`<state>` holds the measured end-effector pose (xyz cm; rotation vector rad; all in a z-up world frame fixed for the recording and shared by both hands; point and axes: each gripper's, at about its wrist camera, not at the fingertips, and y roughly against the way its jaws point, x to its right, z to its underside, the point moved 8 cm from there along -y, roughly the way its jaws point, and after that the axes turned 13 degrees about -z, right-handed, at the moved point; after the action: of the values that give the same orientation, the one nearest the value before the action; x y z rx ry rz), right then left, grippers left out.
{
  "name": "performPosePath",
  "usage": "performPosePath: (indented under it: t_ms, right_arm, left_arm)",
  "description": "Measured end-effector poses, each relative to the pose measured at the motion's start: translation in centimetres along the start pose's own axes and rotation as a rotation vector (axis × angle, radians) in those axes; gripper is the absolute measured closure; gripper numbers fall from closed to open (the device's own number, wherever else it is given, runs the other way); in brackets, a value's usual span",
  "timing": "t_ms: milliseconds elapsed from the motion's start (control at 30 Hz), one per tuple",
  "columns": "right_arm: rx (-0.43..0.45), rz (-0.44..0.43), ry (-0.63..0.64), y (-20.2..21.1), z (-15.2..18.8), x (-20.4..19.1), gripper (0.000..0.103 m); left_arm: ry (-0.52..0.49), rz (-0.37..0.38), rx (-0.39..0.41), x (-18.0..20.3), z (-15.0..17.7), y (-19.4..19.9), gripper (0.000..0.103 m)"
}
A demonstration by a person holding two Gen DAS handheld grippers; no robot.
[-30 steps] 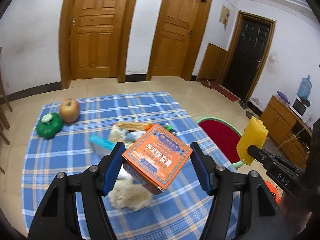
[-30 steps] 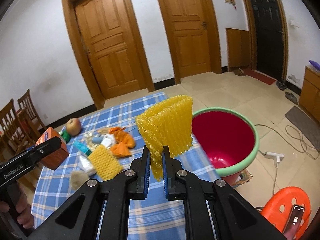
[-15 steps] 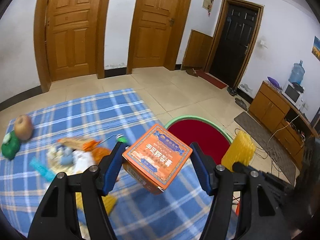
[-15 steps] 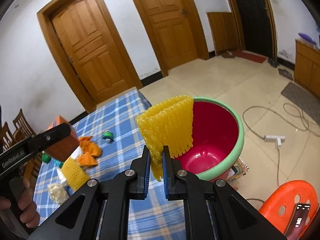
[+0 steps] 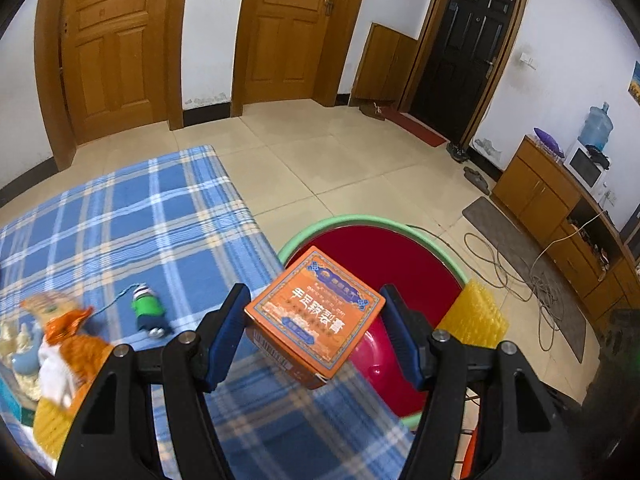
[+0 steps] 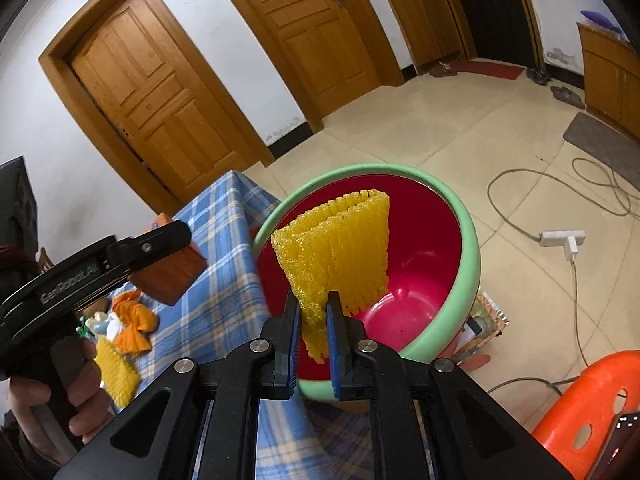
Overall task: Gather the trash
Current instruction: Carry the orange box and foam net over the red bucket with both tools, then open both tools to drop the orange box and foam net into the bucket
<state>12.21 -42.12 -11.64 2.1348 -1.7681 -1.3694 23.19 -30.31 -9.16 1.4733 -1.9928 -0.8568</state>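
My left gripper (image 5: pixel 315 300) is shut on an orange printed box (image 5: pixel 316 316), which hangs over the near rim of the red bin with a green rim (image 5: pixel 320 228). In the right wrist view the same box (image 6: pixel 168 276) and left gripper (image 6: pixel 152 240) show at the left, above the table edge, held by a person's hand. My right gripper (image 6: pixel 313 304) is shut on the lower end of a yellow foam net (image 6: pixel 340 248), which stands upright over the bin's (image 6: pixel 468 256) red inside. The foam net (image 5: pixel 476 316) also shows at the bin's right side.
The table with a blue plaid cloth (image 5: pixel 140 220) lies left of the bin. On it are an orange wrapper (image 5: pixel 76 344), a small green toy (image 5: pixel 148 312) and another yellow foam piece (image 6: pixel 116 372). An orange stool (image 6: pixel 592 408), a power strip (image 6: pixel 560 238) and cables lie to the right.
Both grippers have swung right, off the table's middle and lower toward the bin. The box and the foam net have stayed gripped; the bin now sits under them.
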Motion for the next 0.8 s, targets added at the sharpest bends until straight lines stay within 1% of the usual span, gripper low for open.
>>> performPosePath:
  t_ms: [100, 233, 267, 500, 667, 800]
  right_arm:
    - [0.002, 0.010, 0.006, -0.2, -0.3, 0.5, 0.085]
    - [0.006, -0.009, -0.003, -0.2, -0.5, 0.9, 0.073]
    - [0.007, -0.011, -0.008, -0.2, -0.5, 1.0, 0.071]
    - [0.040, -0.009, -0.057, 1.2, -0.2, 1.2, 0.071]
    - [0.079, 0.018, -0.061, 2.5, -0.3, 1.3, 0.071]
    - [0.091, 0.028, -0.078, 2.9, -0.4, 1.8, 0.071]
  left_arm:
    - [0.003, 0.002, -0.006, 0.2, -0.3, -0.9, 0.037]
    - [0.001, 0.005, -0.007, 0.7, -0.4, -1.4, 0.037]
    - [-0.005, 0.004, -0.008, 0.9, -0.4, -1.5, 0.037]
    - [-0.003, 0.040, -0.009, 2.1, 0.1, -2.3, 0.037]
    - [-0.027, 0.037, -0.026, 2.9, 0.8, -3.4, 0.036]
    - [-0.040, 0.034, -0.043, 3.2, 1.3, -3.8, 0.036]
